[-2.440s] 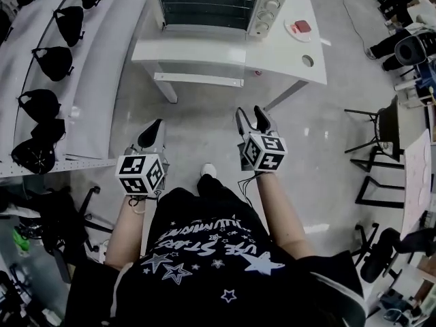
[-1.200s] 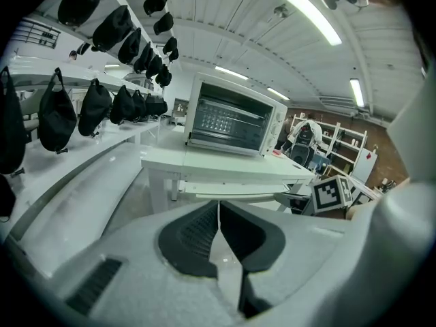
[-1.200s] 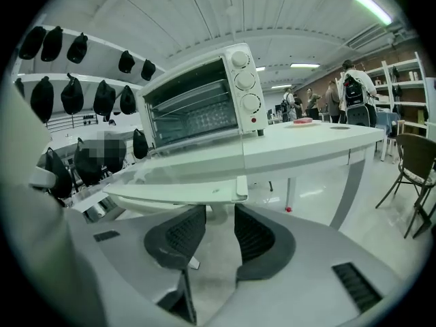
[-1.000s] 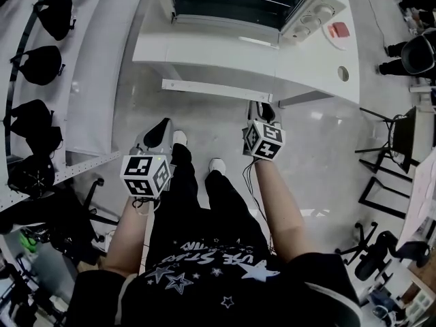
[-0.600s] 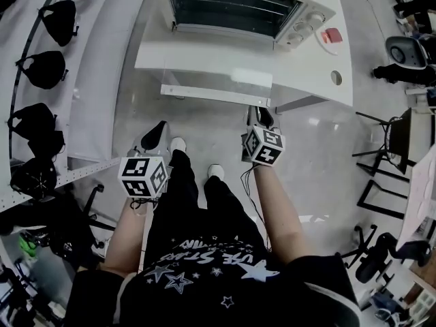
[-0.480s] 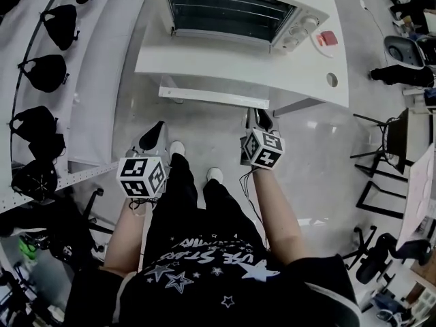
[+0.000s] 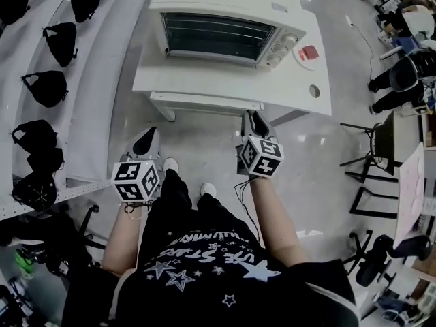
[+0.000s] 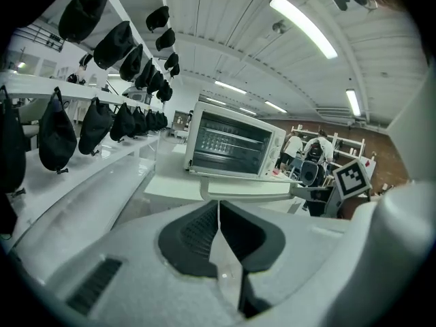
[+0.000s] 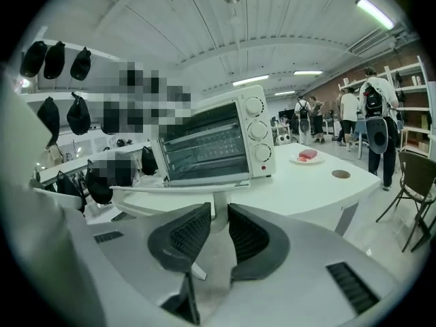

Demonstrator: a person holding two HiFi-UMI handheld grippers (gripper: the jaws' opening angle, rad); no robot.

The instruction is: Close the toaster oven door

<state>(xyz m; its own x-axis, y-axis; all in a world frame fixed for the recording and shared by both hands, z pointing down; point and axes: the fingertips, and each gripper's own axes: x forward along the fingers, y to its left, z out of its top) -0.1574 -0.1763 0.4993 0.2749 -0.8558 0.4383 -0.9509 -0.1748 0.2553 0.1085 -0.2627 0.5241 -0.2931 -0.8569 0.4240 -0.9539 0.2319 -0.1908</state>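
One step, lifting, is judged begun: the door handle (image 7: pixel 204 105) of the toaster oven (image 7: pixel 225 19) on the table (image 7: pixel 293 80) is seemingly nipped by the right gripper (image 7: pixel 253 118), whose jaws have just been closing, the left gripper (image 8: pixel 218 208) is pressed together on nothing, and an upward swing shut is required next.

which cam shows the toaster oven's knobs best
Right gripper view: the three knobs face the camera, stacked in a column. The head view shows them small, from above. The left gripper view sees that side at a sharp slant; the knobs are hard to make out.
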